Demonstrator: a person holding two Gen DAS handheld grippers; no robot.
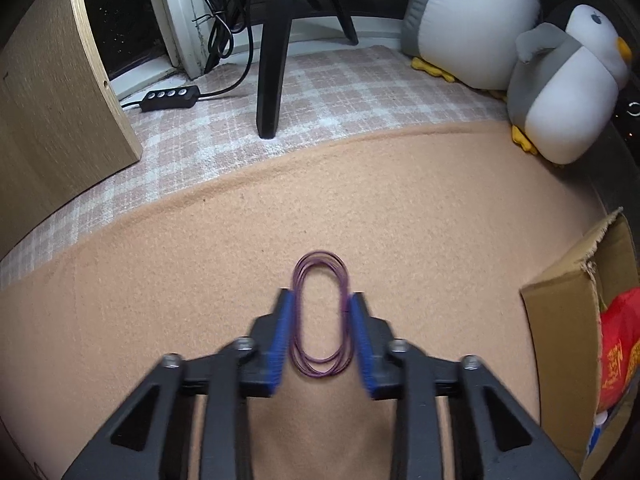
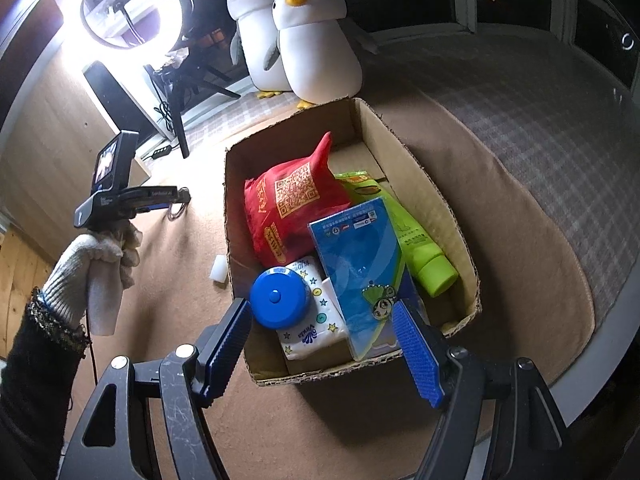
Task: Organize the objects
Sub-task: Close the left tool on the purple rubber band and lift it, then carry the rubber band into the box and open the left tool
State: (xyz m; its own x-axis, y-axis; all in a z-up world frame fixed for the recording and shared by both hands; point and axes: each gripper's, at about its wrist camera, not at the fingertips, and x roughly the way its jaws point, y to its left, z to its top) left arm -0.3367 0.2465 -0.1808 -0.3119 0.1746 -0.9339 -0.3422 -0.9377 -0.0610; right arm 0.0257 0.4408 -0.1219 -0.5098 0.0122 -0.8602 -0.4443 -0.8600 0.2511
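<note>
A coiled purple cord [image 1: 321, 316] lies on the peach blanket [image 1: 160, 272]. My left gripper [image 1: 320, 298] is low over it with a blue pad on each side of the coil, touching or nearly touching its strands. The jaws are partly closed around it. My right gripper [image 2: 322, 312] is open and empty above the near end of a cardboard box [image 2: 436, 204]. The box holds a red bag [image 2: 292, 200], a green tube [image 2: 420, 244], a blue booklet [image 2: 360, 256], a blue round lid [image 2: 278, 296] and a tissue pack [image 2: 316, 328]. The left gripper also shows in the right wrist view [image 2: 180, 196].
Two plush penguins [image 1: 560, 88] sit at the blanket's far edge. A black tripod leg [image 1: 274, 52] and a cable switch [image 1: 170, 98] stand on the checked rug. A wooden panel [image 1: 48, 92] is at left. A small white block [image 2: 220, 268] lies beside the box. A ring light [image 2: 124, 12] glares.
</note>
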